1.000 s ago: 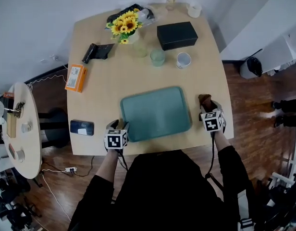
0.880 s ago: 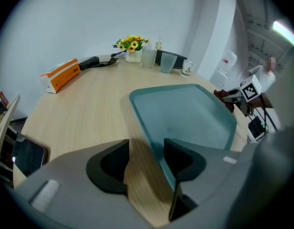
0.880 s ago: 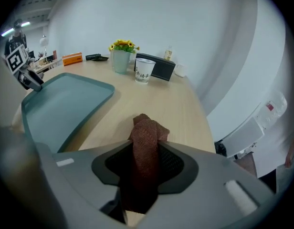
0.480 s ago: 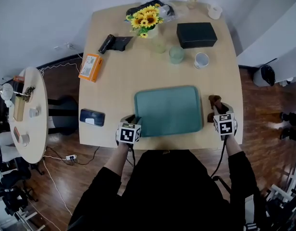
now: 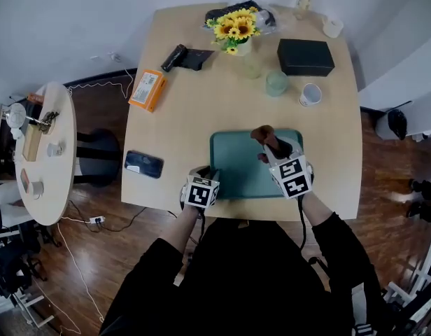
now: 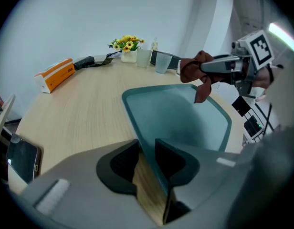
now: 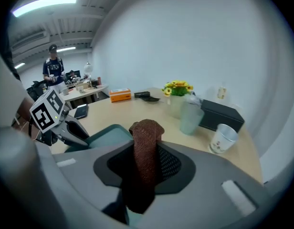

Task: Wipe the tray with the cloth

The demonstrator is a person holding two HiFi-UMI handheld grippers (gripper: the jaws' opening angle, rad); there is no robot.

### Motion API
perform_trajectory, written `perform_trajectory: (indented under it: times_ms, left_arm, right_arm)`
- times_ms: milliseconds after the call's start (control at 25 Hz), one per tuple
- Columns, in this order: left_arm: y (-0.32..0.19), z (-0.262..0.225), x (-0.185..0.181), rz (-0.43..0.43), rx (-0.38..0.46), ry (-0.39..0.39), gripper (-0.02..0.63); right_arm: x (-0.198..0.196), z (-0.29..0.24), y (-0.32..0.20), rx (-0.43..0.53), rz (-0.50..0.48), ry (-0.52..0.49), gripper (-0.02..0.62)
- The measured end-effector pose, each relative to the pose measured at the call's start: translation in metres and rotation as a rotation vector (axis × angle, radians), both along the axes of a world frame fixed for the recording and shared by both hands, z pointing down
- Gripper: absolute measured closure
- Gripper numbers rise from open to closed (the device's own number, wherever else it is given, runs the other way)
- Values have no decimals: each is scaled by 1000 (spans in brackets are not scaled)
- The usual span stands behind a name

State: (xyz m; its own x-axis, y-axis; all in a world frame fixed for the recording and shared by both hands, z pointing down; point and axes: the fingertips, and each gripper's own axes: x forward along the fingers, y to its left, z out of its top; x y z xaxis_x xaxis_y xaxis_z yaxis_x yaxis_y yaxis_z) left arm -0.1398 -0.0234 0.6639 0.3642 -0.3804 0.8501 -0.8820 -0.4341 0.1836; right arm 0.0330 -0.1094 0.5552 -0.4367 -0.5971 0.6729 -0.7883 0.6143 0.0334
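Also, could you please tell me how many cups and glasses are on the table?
4: a clear glass by the sunflowers, a green glass right of it, a white mug near the black box, a white cup at the far corner. Others may be hidden.

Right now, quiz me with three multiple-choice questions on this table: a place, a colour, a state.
1. Where is the brown cloth? A above the tray B on the phone C on the black box
2. What colour is the tray? A red B teal C white
3. On the left gripper, the fingers are: A spread over the phone B gripping the cloth C closed on the tray's rim
A: it hangs over the tray. B: every view shows teal. C: the fingers, just closing, pinch the rim.
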Motion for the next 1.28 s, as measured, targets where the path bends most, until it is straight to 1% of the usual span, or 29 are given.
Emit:
perform_trajectory:
  times_ms: [200,320,440,560,640,760,880,1000,1280]
  left_arm:
    - [-2,-1,1,17,13,4,512]
    - [-2,-1,0,27,9,7,512]
    - [-3,0,1,39,15,13,512]
    - [-2,0,3,52,11,17,513]
    - [-3,-1,2,53,7,19,514]
    - [-6,-5,1,61,12,20,515]
    - [-2,-2,-4,34,-10,12,515]
    - [-1,0,-4,24,-8,9,515]
    - [0,0,-4,22,-6,2,514]
  right_arm:
    - [-100,20,1,-35,-171,10,491]
    - [-142,35,4,-52,-226,19,490]
    - [-165,49,3,-67,-246,38,489]
    - [-168,59,0,-75,-246,67,489]
    - [-160,65,-5,-81,-230,93,489]
    - [-126,75,-15,-96,-163,129,489]
    - [-76,81,-22,-111,-70,145,489]
    - [-22,83,-24,-122,14,158,489]
    - [88,84,-18,-126,146,232,488]
